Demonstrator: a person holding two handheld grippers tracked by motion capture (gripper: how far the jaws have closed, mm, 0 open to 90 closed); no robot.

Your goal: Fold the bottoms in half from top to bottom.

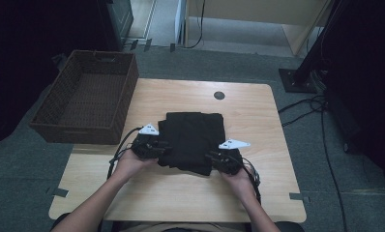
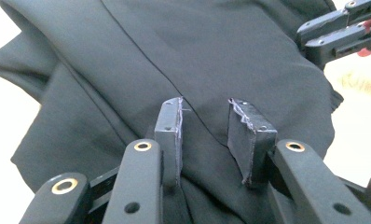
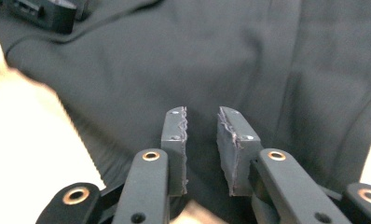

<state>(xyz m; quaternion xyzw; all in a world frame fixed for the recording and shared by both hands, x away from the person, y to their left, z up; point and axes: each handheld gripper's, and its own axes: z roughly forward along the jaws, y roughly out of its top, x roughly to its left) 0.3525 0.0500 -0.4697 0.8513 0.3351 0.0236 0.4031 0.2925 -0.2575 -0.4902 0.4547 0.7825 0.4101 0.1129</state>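
High view: a folded black garment (image 1: 193,140) lies at the centre of the wooden table (image 1: 258,121), its long axis running away from the person. The left gripper (image 1: 162,148) meets its near-left edge and the right gripper (image 1: 211,156) its near-right corner, so each hand is about equally near the cloth. An empty wicker basket (image 1: 86,96) sits at the table's far-left, well apart from the right hand and nearer the left.

Left gripper view: the left gripper (image 2: 204,133) has its jaws narrowly parted over the fabric, with cloth lying between and beneath them; no firm grip is evident. A seam runs diagonally past the pads (image 2: 170,128).

Right gripper view: the right gripper (image 3: 202,140) likewise stands narrowly parted, with fabric directly ahead and below.

Judgement: any lift toward the basket means travel leftward.
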